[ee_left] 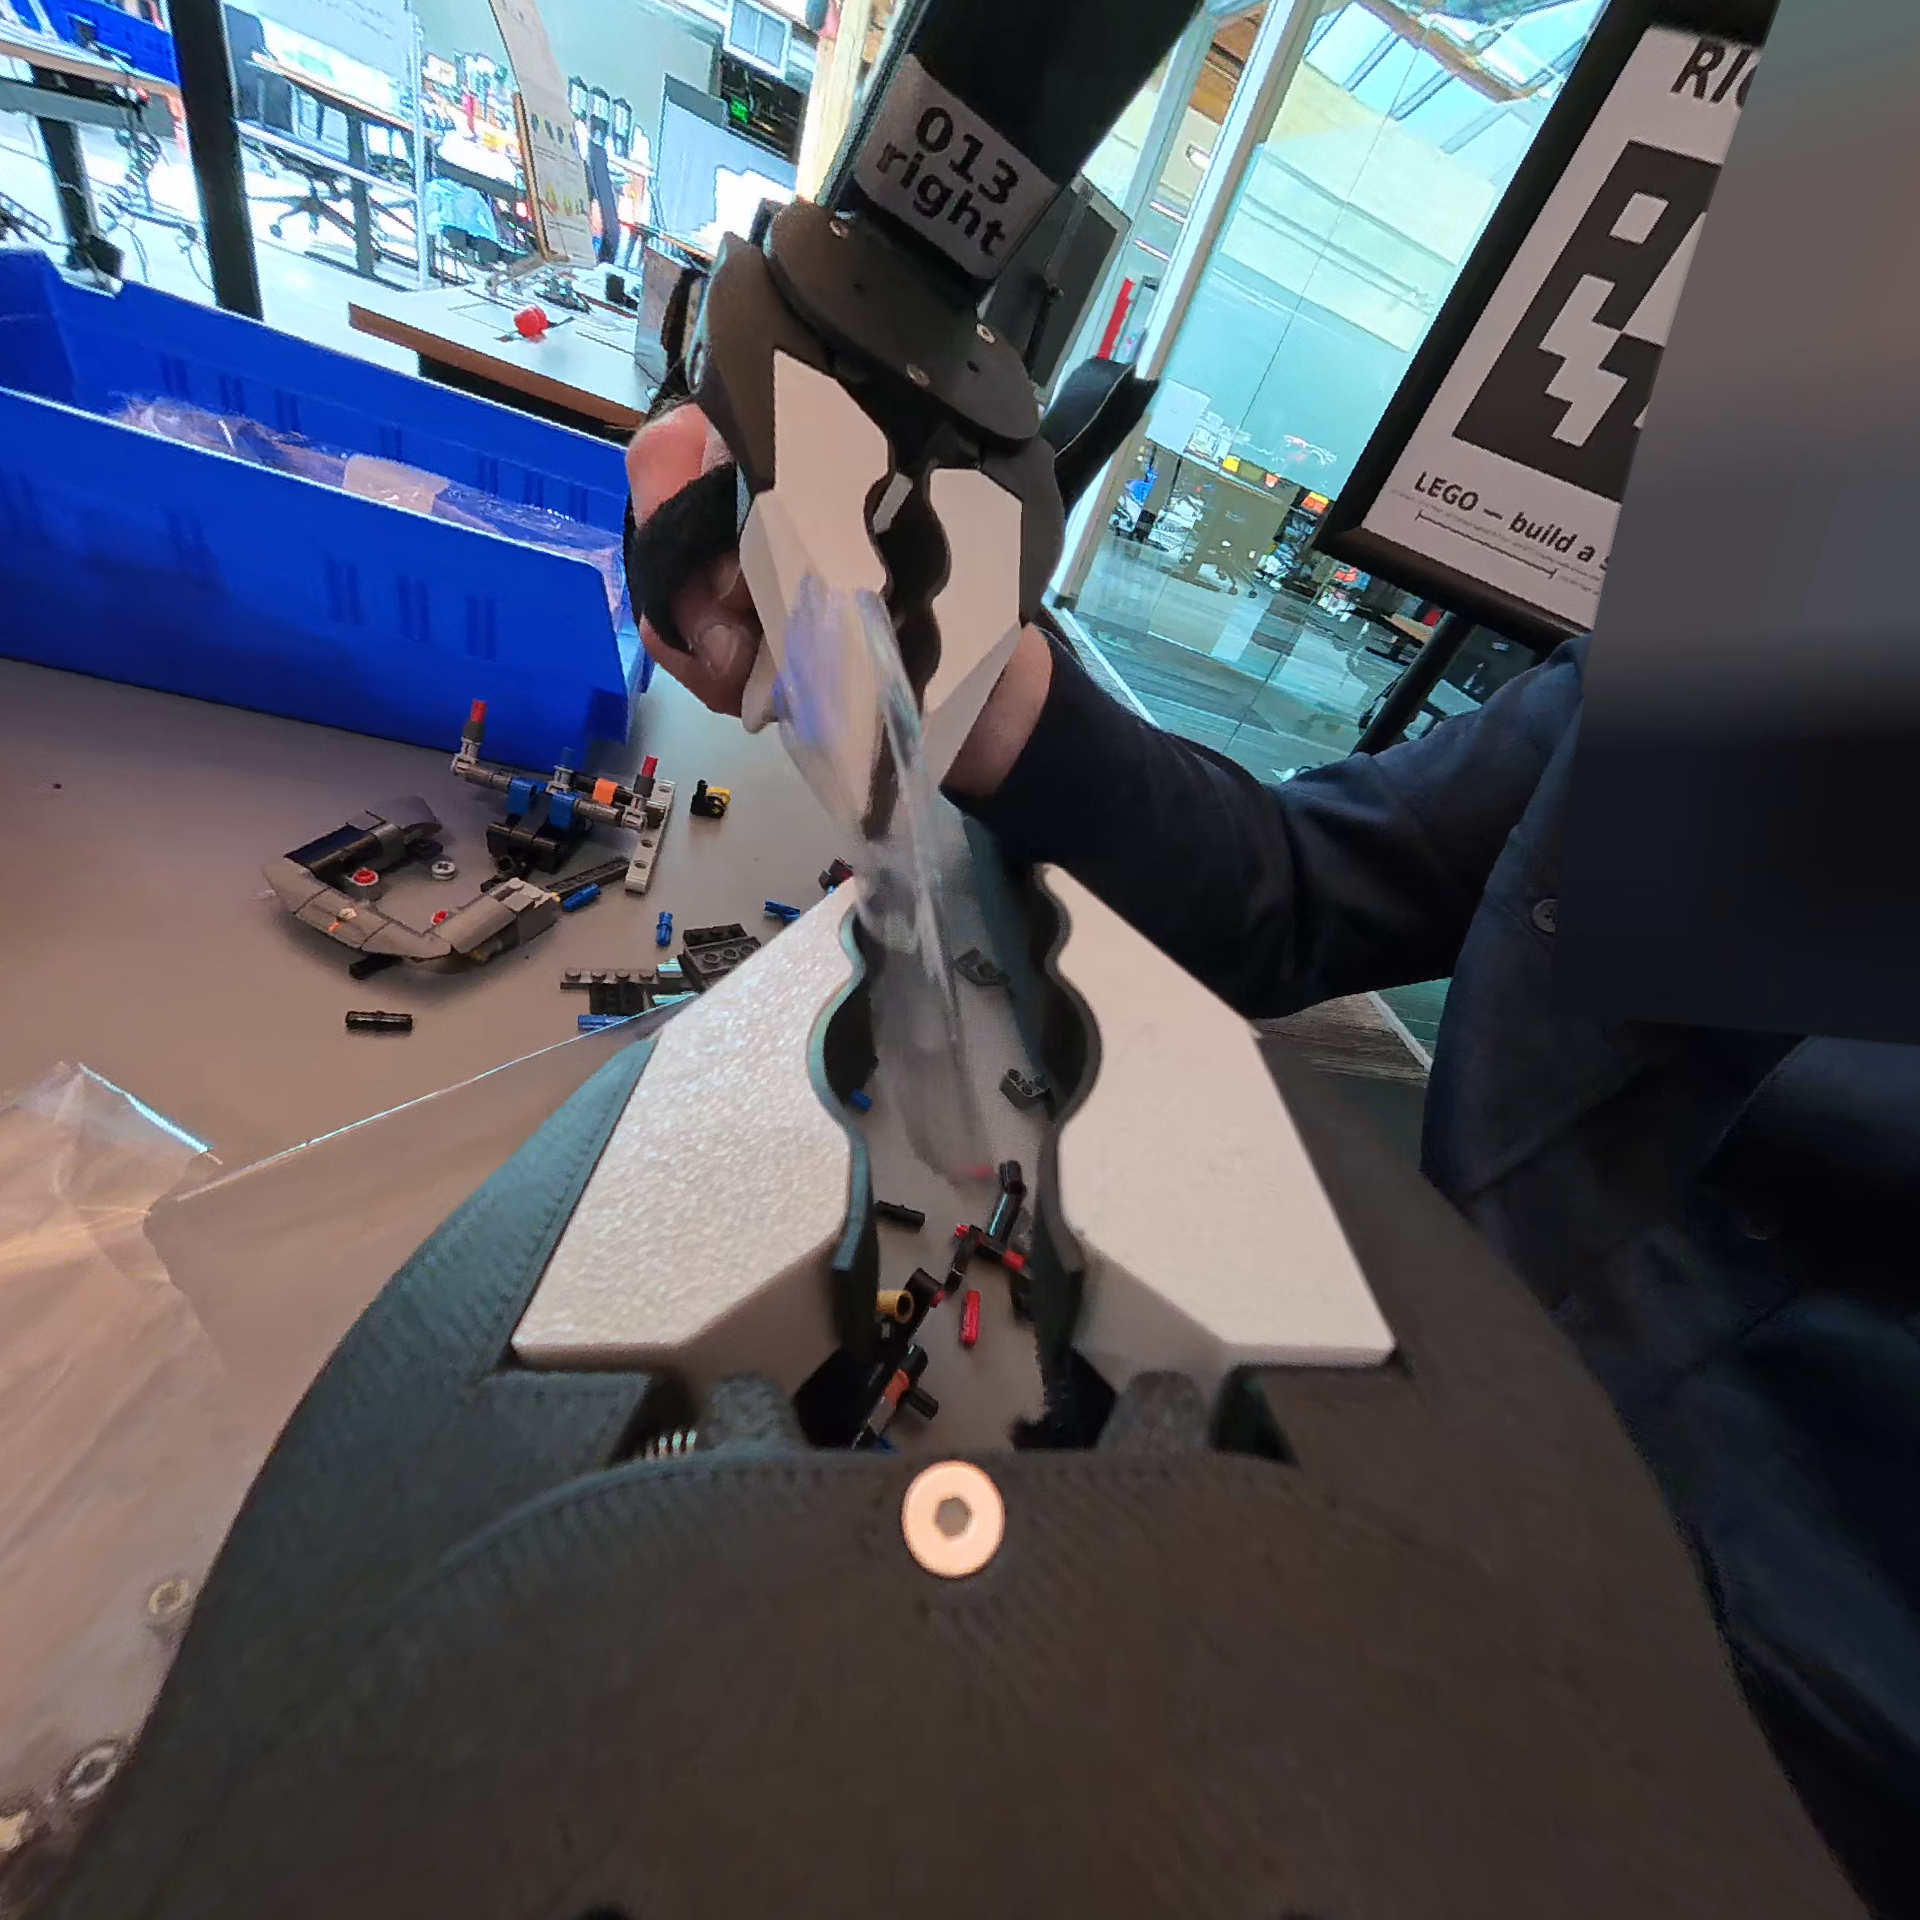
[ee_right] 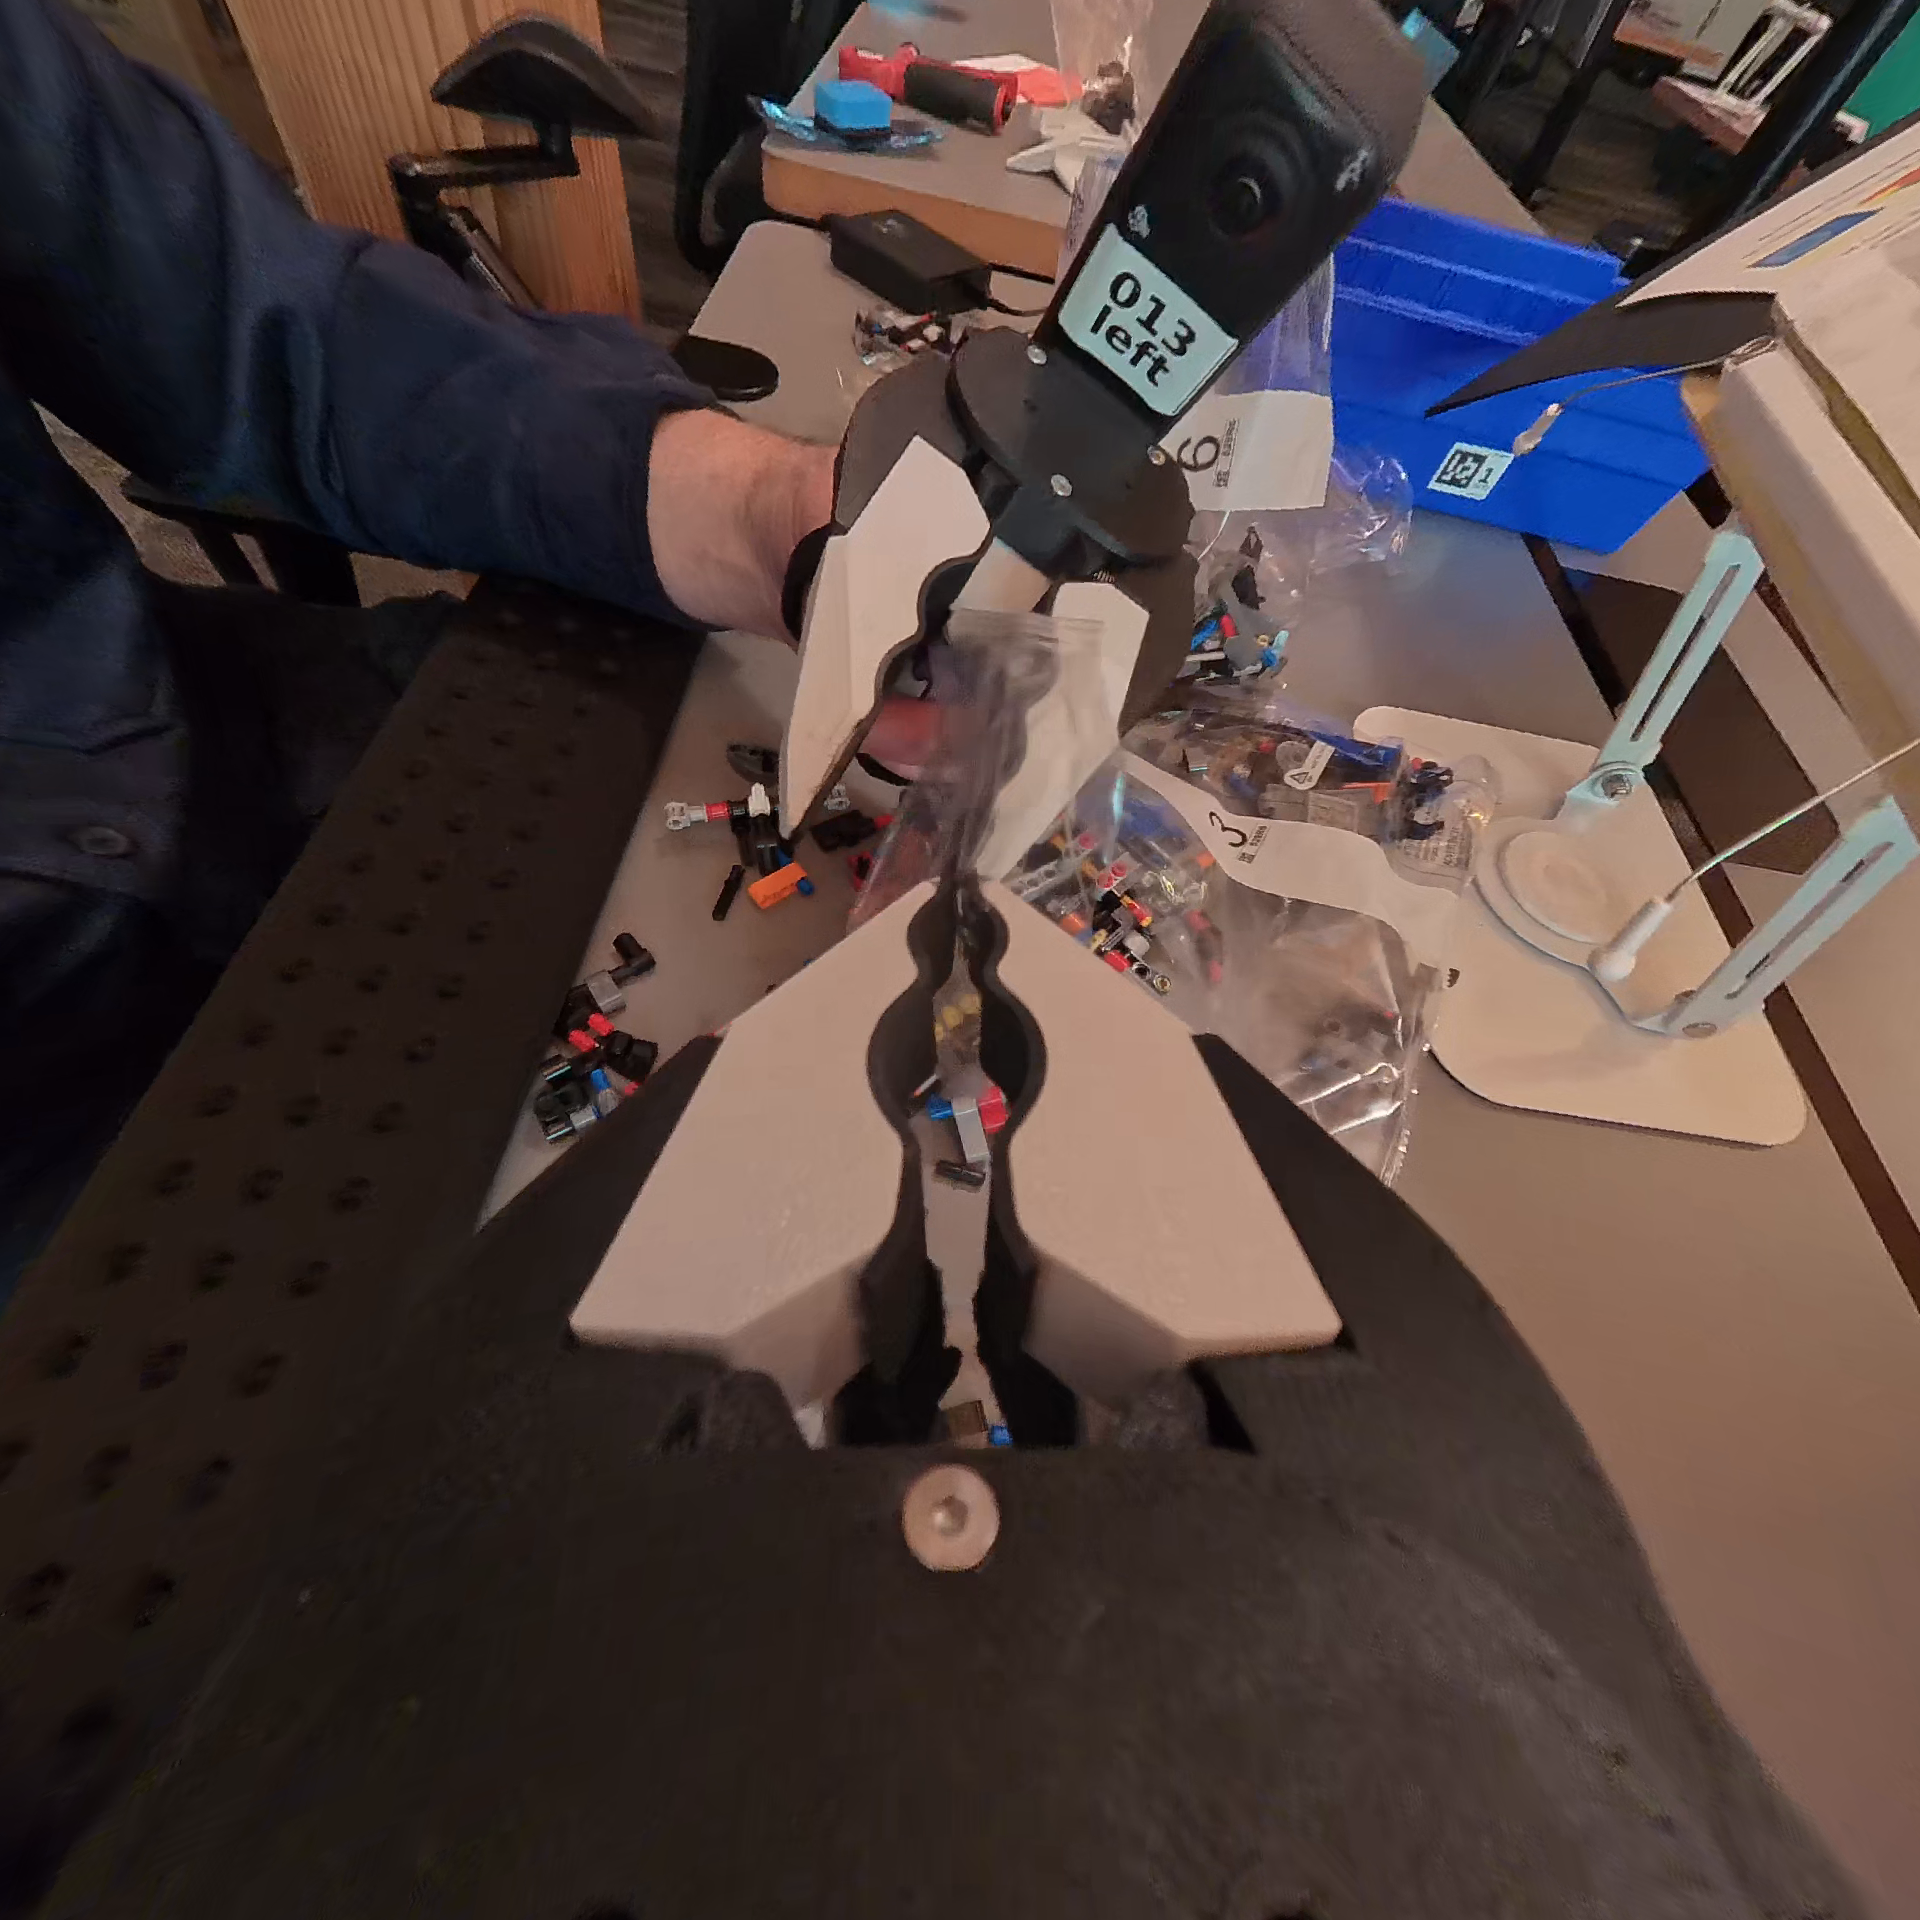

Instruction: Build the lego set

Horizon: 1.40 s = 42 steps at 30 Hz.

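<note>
A small clear plastic bag [ee_left: 906,821] with dark Lego pieces is stretched between my two grippers above the grey table [ee_left: 156,935]. My right gripper [ee_right: 961,883] is shut on one end of the bag [ee_right: 987,707]; in the left wrist view it [ee_left: 862,758] points down from above. My left gripper [ee_left: 951,894] has its jaws apart around the bag's other end; in the right wrist view it [ee_right: 899,842] is straight ahead. Loose small pieces [ee_left: 966,1278] lie on the table under the bag. A grey and black part-built model [ee_left: 416,894] and a beam assembly [ee_left: 571,810] lie to the left.
A blue bin [ee_left: 260,520] stands at the back of the table. Several numbered bags of pieces [ee_right: 1247,831] lie beside a white stand [ee_right: 1621,997]. An empty clear bag [ee_left: 83,1247] lies near left. A black perforated board [ee_right: 260,987] borders the table. A person's sleeve [ee_left: 1351,894] crosses on the right. My left and right fingertips are right by each other.
</note>
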Available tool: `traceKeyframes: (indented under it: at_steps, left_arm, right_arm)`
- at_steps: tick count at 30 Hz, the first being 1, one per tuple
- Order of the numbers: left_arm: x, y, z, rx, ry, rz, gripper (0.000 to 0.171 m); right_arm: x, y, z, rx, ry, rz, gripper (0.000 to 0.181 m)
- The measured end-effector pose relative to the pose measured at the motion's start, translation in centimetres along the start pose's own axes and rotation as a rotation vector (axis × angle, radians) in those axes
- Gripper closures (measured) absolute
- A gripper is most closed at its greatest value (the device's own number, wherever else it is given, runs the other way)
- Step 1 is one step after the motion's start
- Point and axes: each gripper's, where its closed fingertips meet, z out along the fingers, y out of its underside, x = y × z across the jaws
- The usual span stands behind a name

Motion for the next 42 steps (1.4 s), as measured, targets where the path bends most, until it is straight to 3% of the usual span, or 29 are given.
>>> traceKeyframes:
  at_steps: [17,21,35,42]
  left_arm:
    - [-1.2,-0.7,-1.0,0.044,-0.084,0.023,0.156]
    - [-1.6,-0.6,-1.1,0.029,-0.129,0.059,0.171]
    - [-2.1,0.2,-0.9,-0.04,-0.203,0.143,0.171]
    - [-0.6,-0.4,-1.8,-0.023,-0.089,0.073,0.128]
  right_arm:
    - [1.8,-0.2,-0.9,0.033,0.088,0.045,0.181]
    - [1.4,-0.7,-0.7,0.054,0.068,0.044,0.181]
    - [1.3,-1.5,-1.5,0.091,0.083,0.034,0.181]
    - [0.2,-0.9,-1.1,0.038,0.045,-0.022,0.181]
